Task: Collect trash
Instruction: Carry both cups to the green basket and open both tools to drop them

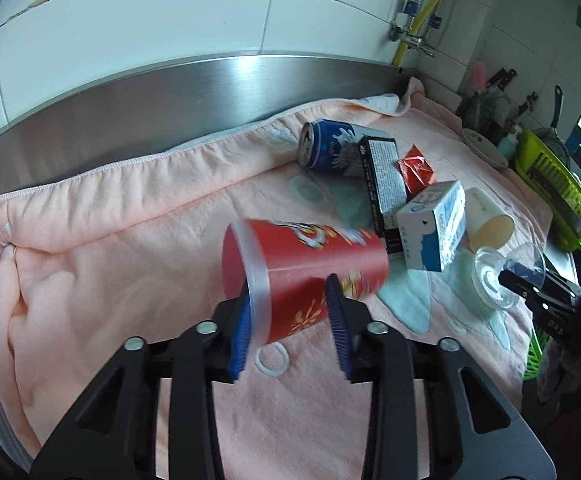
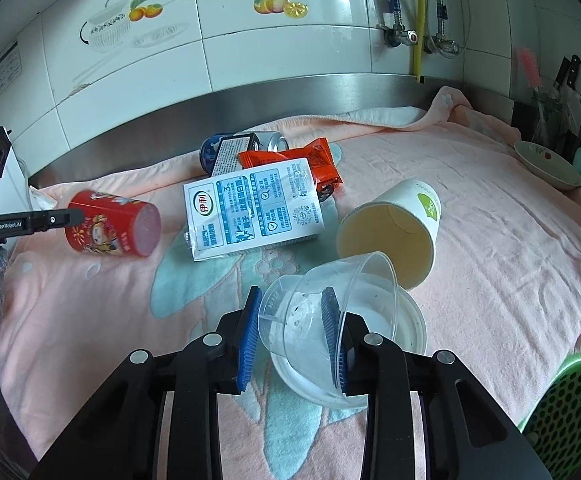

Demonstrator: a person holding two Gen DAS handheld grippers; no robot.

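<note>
Trash lies scattered on a pink towel (image 2: 490, 240) over a steel counter. Left wrist view, left to right: red cup (image 1: 302, 268) on its side, centre frame, blurred, open rim toward frame left; the left gripper (image 1: 290, 308) has its blue pads (image 1: 336, 312) on either side of the cup's lower wall, touching it (looks pinched). Upper centre: blue can (image 1: 326, 148) on its side, a dark box (image 1: 382, 184) leaning over it, red wrapper (image 1: 416, 168) just right of the box. White-blue milk carton (image 1: 434, 224) right of centre, paper cup (image 1: 486, 220) on its side beside it. Yellow-green rack (image 1: 550, 184) at far right.

Right wrist view, left to right: the left gripper's arm enters at the left edge, touching the red cup (image 2: 110, 224). Milk carton (image 2: 250, 212) in centre, can (image 2: 274, 140) and orange-red wrapper (image 2: 314, 160) behind it. Paper cup (image 2: 394, 224) right of centre, mouth toward camera. Lower centre: clear plastic cup (image 2: 330, 316), tilted on a white lid (image 2: 410, 320); right gripper (image 2: 294, 328) fingers straddle its wall, one pad outside, one seen through the plastic, pinching it. Green basket (image 2: 566, 412) at lower right, white bowl (image 2: 546, 164) at upper right.
</note>
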